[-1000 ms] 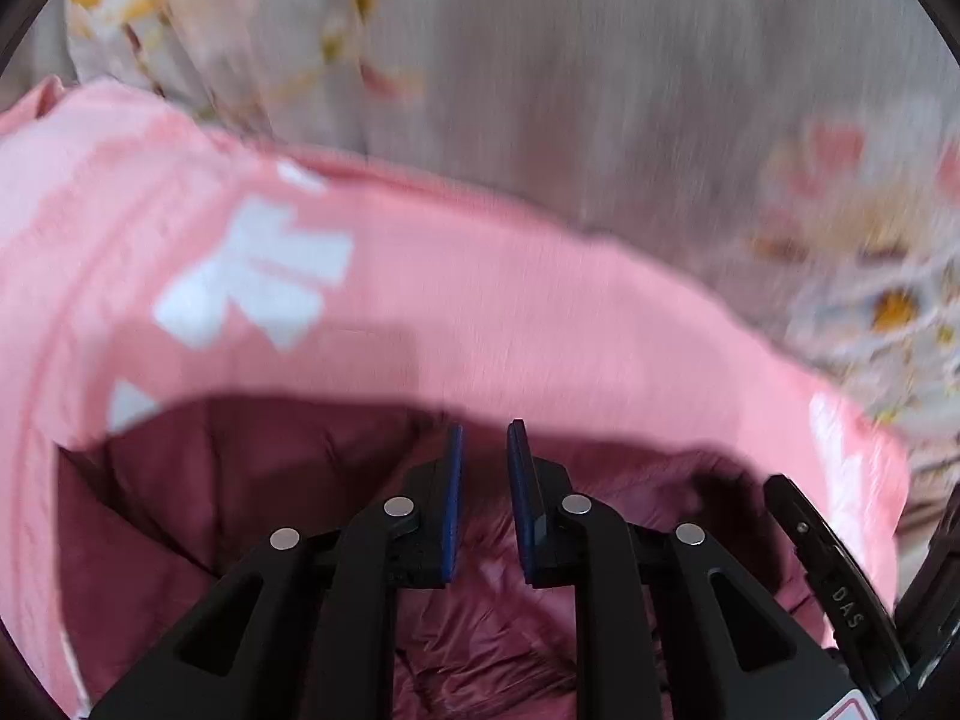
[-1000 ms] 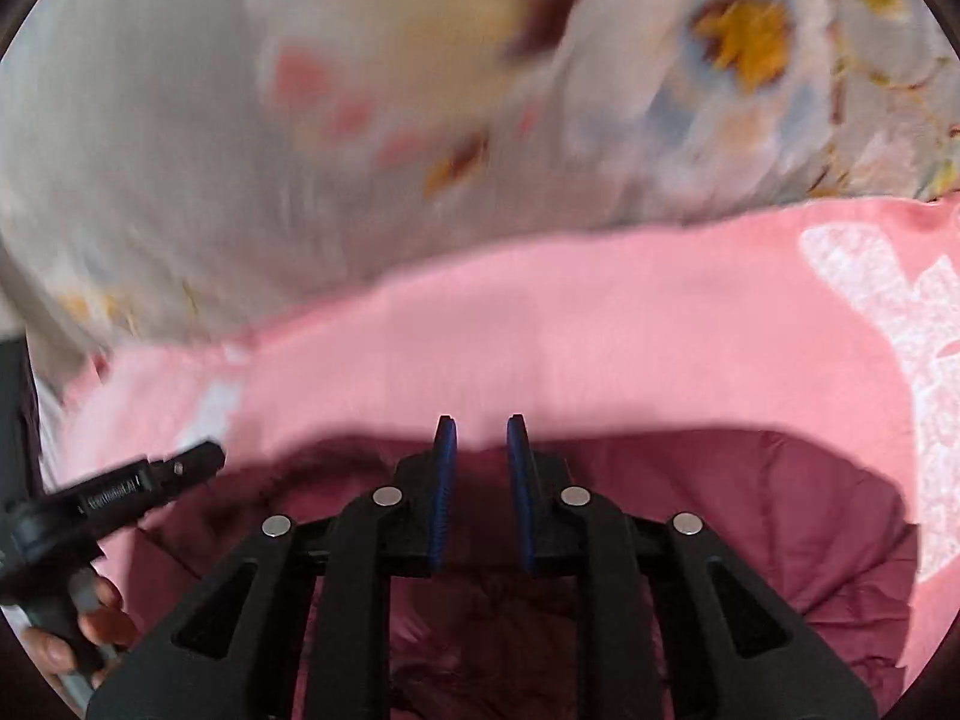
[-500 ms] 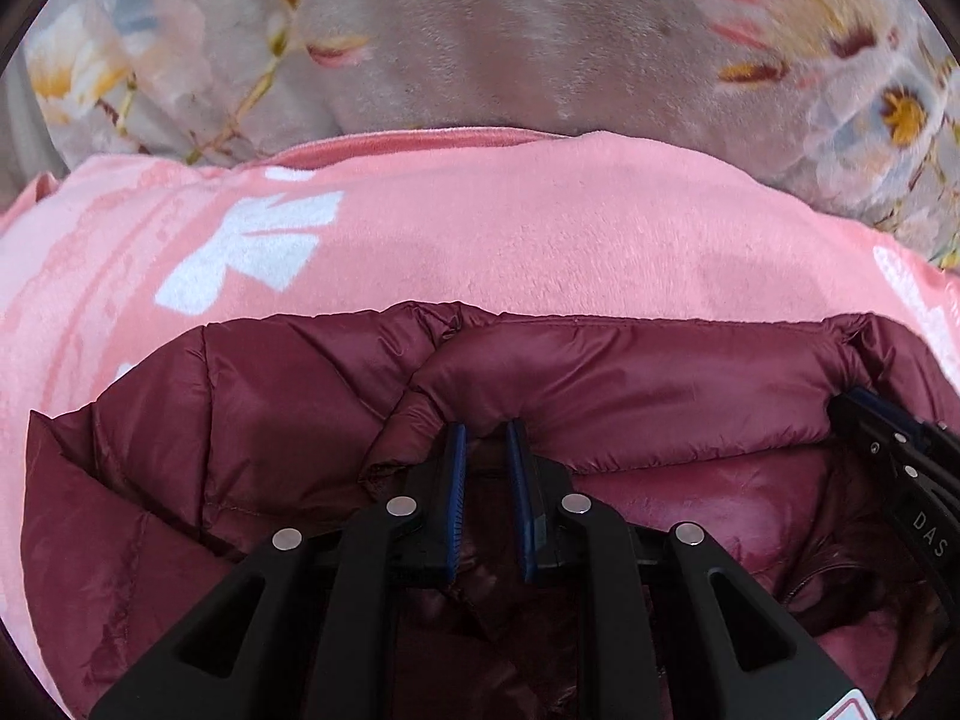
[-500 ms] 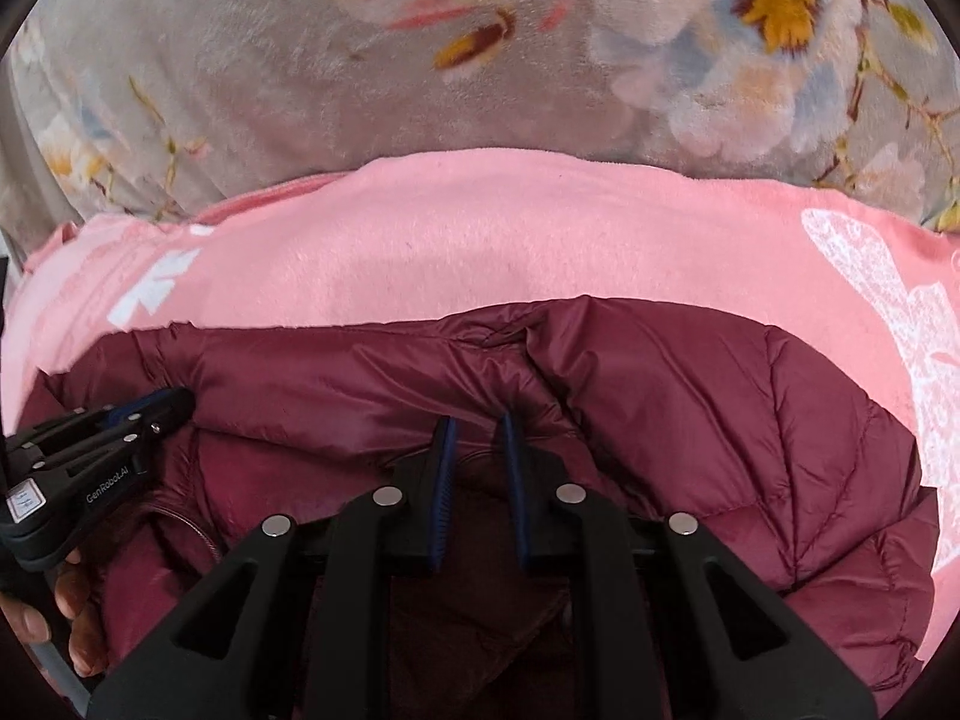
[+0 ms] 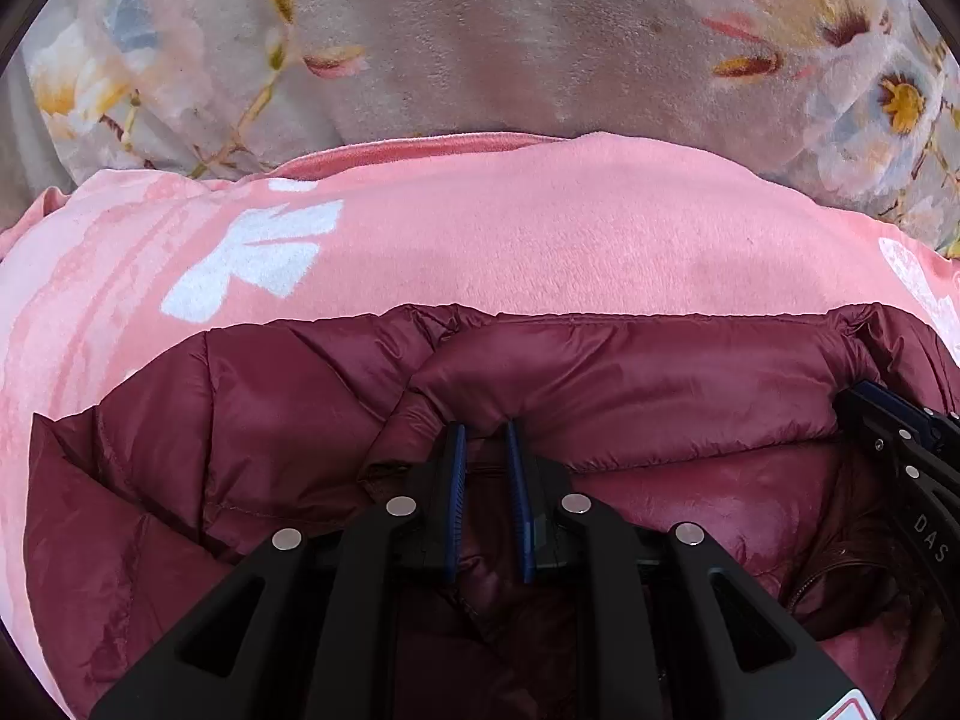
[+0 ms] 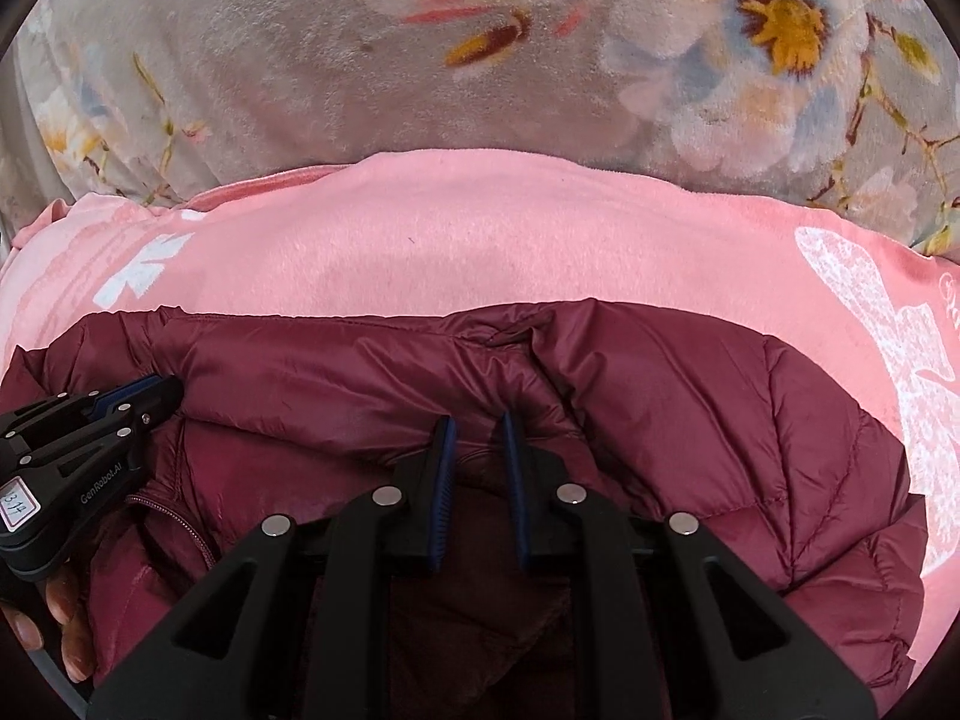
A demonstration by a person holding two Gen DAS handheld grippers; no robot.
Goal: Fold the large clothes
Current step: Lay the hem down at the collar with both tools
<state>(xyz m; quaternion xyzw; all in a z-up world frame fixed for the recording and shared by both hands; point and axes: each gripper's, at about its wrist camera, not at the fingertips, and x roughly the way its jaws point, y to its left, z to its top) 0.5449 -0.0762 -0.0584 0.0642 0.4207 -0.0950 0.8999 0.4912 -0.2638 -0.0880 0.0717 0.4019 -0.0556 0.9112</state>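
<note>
Maroon puffer jacket [image 5: 630, 372] lies on a pink blanket [image 5: 540, 228] over floral bedding [image 5: 480, 36]. Left claw [image 5: 483, 429] and right claw [image 6: 474, 420] each pinch its collar fold, apparently, since fabric hides the fingertips.

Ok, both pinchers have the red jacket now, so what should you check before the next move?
1. Left gripper shut on jacket collar fold: ok.
2. Right gripper shut on the jacket: ok.
3. Jacket lies on the pink blanket, not over its far edge: ok.
4. Far edge of collar straight: ok.
5. Zipper closed: cannot tell.
6. Sleeves tucked flat: cannot tell, out of view.
</note>
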